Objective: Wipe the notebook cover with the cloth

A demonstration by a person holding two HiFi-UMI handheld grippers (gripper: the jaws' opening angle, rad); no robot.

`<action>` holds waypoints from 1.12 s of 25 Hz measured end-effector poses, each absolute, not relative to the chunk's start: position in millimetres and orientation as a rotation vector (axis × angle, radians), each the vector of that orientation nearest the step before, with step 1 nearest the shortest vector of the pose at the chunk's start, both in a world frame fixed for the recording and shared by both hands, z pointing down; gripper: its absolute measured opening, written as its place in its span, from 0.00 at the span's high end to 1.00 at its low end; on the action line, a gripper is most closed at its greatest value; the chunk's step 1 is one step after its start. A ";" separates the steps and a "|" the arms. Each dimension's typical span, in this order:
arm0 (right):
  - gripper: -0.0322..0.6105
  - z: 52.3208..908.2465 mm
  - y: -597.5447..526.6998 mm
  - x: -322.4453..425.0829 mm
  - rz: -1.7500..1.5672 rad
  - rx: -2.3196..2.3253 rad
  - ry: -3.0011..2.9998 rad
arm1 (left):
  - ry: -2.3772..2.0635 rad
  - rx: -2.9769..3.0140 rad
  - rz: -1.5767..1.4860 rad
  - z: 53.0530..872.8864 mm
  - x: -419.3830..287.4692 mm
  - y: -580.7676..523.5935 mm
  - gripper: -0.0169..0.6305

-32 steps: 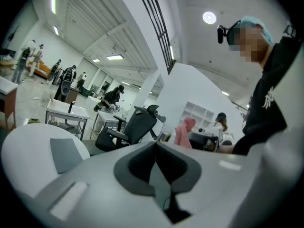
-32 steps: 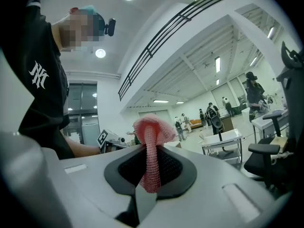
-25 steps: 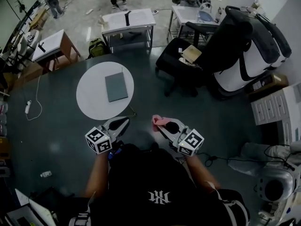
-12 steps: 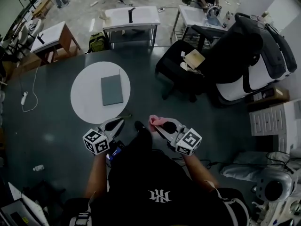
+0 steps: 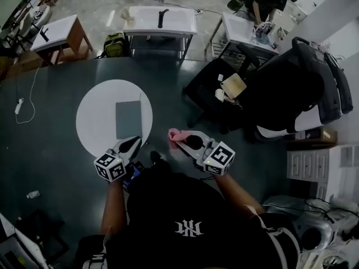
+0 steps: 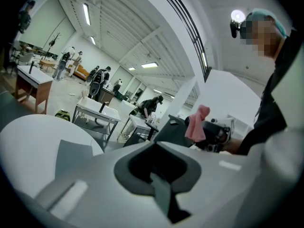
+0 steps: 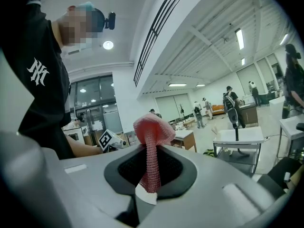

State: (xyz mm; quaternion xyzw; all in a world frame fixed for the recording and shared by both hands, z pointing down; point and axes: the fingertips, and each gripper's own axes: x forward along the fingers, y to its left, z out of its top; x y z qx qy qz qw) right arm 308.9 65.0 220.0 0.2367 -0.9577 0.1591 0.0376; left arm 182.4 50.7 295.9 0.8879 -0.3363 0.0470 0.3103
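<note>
Pink cloth sits pinched in the right gripper; left gripper closed, empty.

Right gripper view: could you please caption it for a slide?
The right claw grips a pink knitted cloth standing upright.

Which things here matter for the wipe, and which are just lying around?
For the job: grey notebook on the round white table; pink cloth clamped in the right gripper.
Lying about: black chair, green bag, white desk beyond.
</note>
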 end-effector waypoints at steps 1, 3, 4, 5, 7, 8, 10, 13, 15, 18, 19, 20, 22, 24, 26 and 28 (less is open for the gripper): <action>0.89 219.1 51.8 304.4 0.480 0.699 -2.941 | -0.897 2.336 0.133 298.7 180.3 40.8 0.97; 0.89 218.2 27.3 294.9 0.455 0.650 -2.943 | -0.912 2.325 0.163 308.2 175.5 23.4 0.97; 0.89 218.5 15.1 289.6 0.440 0.633 -2.941 | -0.922 2.321 0.173 313.0 172.1 14.9 0.97; 0.89 219.2 3.8 283.2 0.426 0.617 -2.940 | -0.936 2.315 0.176 317.0 167.3 7.7 0.97; 0.89 222.6 -13.5 268.1 0.403 0.574 -2.941 | -0.978 2.297 0.181 323.1 154.4 0.6 0.97; 0.89 224.7 -21.4 261.7 0.390 0.547 -2.941 | -1.003 2.288 0.184 325.8 148.4 -1.2 0.97; 0.89 228.9 -38.7 253.9 0.370 0.484 -2.938 | -1.050 2.262 0.174 329.7 141.3 -5.1 0.97; 0.89 236.5 -66.2 240.8 0.340 0.362 -2.944 | -1.131 2.200 0.097 332.2 131.0 -15.0 0.97; 0.89 244.8 -80.8 226.0 0.320 0.263 -2.941 | -1.210 2.135 0.050 336.1 118.0 -16.2 0.97; 0.89 253.6 -99.9 198.5 0.324 0.069 -2.929 | -1.381 1.996 -0.020 339.2 90.6 -8.5 0.97; 0.89 253.8 -107.3 187.0 0.329 -0.011 -2.926 | -1.440 1.948 -0.035 338.9 81.2 -8.1 0.97; 0.89 254.0 -113.9 175.0 0.331 -0.096 -2.921 | -1.492 1.903 -0.044 339.4 73.6 -8.6 0.97; 0.89 258.5 -127.2 153.5 0.317 -0.257 -2.903 | -1.569 1.834 -0.054 344.9 65.3 -15.6 0.97; 0.89 268.0 -141.2 135.1 0.292 -0.378 -2.875 | -1.621 1.784 -0.069 354.0 61.4 -27.7 0.97; 0.89 275.2 -148.5 113.9 0.279 -0.482 -2.852 | -1.681 1.718 -0.093 359.6 51.0 -32.2 0.96; 0.89 279.5 -151.5 90.9 0.278 -0.598 -2.830 | -1.760 1.632 -0.106 363.0 35.5 -30.4 0.96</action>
